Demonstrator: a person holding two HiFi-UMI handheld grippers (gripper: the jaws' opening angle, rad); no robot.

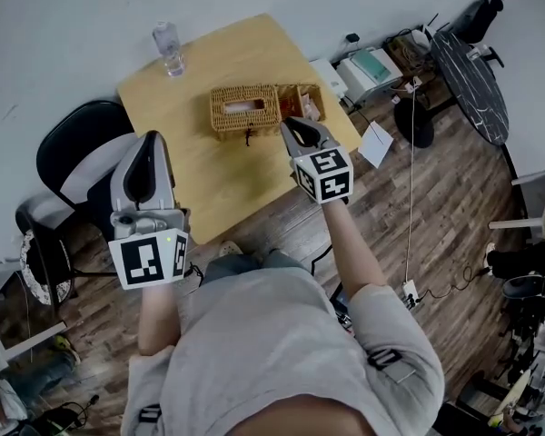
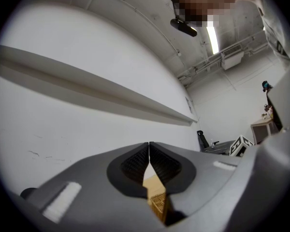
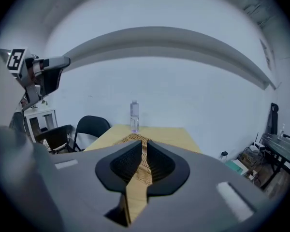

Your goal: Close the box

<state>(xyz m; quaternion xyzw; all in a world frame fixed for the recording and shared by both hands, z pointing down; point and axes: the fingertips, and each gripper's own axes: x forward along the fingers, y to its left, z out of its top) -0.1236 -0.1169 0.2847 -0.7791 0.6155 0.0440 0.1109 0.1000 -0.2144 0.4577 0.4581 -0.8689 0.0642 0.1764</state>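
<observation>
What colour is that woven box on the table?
The woven box is a light golden-tan, natural wicker weave. The head view shows it best.

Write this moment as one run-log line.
left gripper: shut, empty | right gripper: narrowly apart, empty | woven wicker box: untouched

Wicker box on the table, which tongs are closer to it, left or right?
Right. The right tongs sit just short of the wicker box; the left tongs are farther back, by the chair.
</observation>
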